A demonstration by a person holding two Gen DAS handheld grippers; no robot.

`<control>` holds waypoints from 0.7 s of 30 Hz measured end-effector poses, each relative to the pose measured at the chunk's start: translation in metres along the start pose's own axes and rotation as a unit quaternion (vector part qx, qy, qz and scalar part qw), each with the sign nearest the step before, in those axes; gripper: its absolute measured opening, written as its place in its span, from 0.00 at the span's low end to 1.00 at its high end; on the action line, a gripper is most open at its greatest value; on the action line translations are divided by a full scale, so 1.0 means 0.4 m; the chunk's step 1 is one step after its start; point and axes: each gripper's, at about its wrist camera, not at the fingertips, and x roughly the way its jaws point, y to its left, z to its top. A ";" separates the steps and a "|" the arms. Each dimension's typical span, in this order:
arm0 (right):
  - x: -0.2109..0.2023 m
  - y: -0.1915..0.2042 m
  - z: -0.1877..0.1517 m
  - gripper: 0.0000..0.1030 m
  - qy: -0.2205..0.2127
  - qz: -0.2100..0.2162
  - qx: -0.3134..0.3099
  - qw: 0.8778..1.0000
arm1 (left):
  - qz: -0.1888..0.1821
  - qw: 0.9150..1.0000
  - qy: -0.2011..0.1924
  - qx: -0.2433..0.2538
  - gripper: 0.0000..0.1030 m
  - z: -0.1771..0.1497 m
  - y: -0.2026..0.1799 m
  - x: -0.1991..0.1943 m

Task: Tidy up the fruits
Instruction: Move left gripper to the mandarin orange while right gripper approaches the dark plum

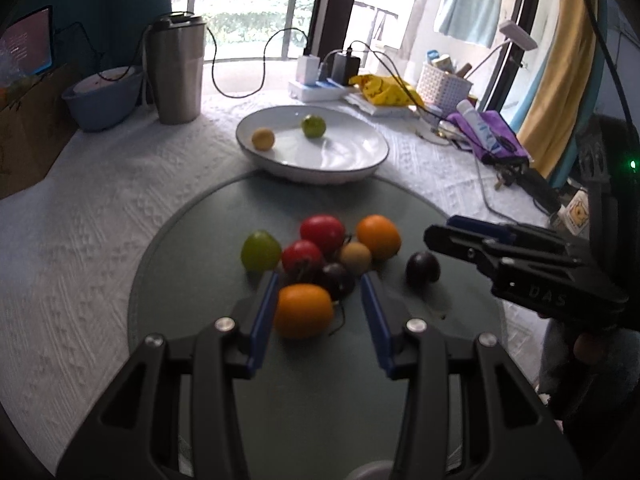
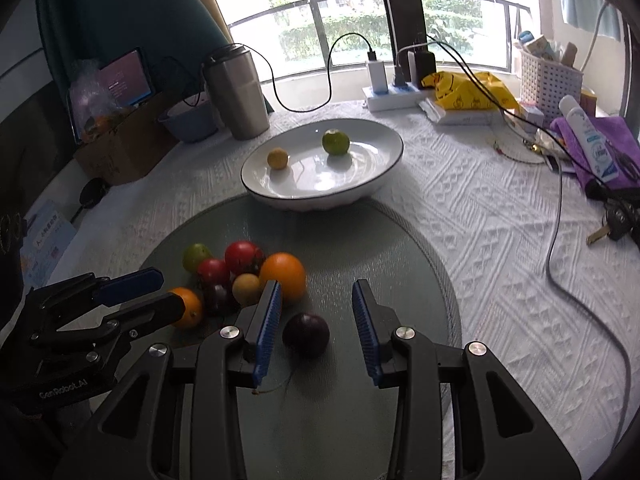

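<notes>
You held the left gripper [image 1: 320, 300] with its fingers spread wide, and the nearer orange [image 1: 303, 310] lay between the blue pads [image 1: 262, 320], closer to the left pad and not visibly pinched by either. Just past the fingertips sat the rest of the heap on the round grey mat [image 1: 192, 248]: a dark plum [image 1: 338, 280] touching the orange, two red tomatoes [image 1: 322, 231], a brown fruit [image 1: 356, 258], a second orange [image 1: 378, 237], and a green fruit [image 1: 260, 250] off to the left of the left finger.

Your right gripper [image 2: 316, 320] was also wide apart, with a lone dark plum [image 2: 306, 334] resting on the mat between its fingers, nearer the left one and touching neither. The heap sat beyond and left of that left finger.

Farther ahead of both pairs of fingers, at the mat's far edge, stood the white bowl [image 2: 384, 168], holding a small yellow fruit [image 2: 277, 158] and a green lime [image 2: 335, 142], well apart from each other.
</notes>
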 end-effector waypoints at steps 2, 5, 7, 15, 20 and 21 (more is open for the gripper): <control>0.004 -0.001 -0.008 0.38 0.003 0.000 0.002 1.000 | 0.002 1.000 0.003 0.001 0.43 -0.006 0.000 0.006; 0.013 -0.003 -0.016 0.38 0.010 0.001 0.004 1.000 | 0.006 1.000 0.009 0.002 0.43 -0.011 0.004 0.014; 0.019 -0.007 -0.021 0.38 0.013 0.001 0.007 1.000 | 0.011 1.000 0.012 0.004 0.43 -0.014 0.007 0.021; 0.032 -0.001 -0.023 0.42 0.017 0.007 0.008 1.000 | 0.015 1.000 0.026 0.005 0.43 -0.020 0.012 0.046; 0.037 0.010 -0.025 0.42 0.021 0.011 0.004 1.000 | 0.011 0.999 0.031 0.009 0.43 -0.020 0.011 0.056; 0.038 0.013 -0.026 0.42 0.022 0.012 0.004 1.000 | 0.012 0.999 0.032 0.012 0.43 -0.021 0.009 0.059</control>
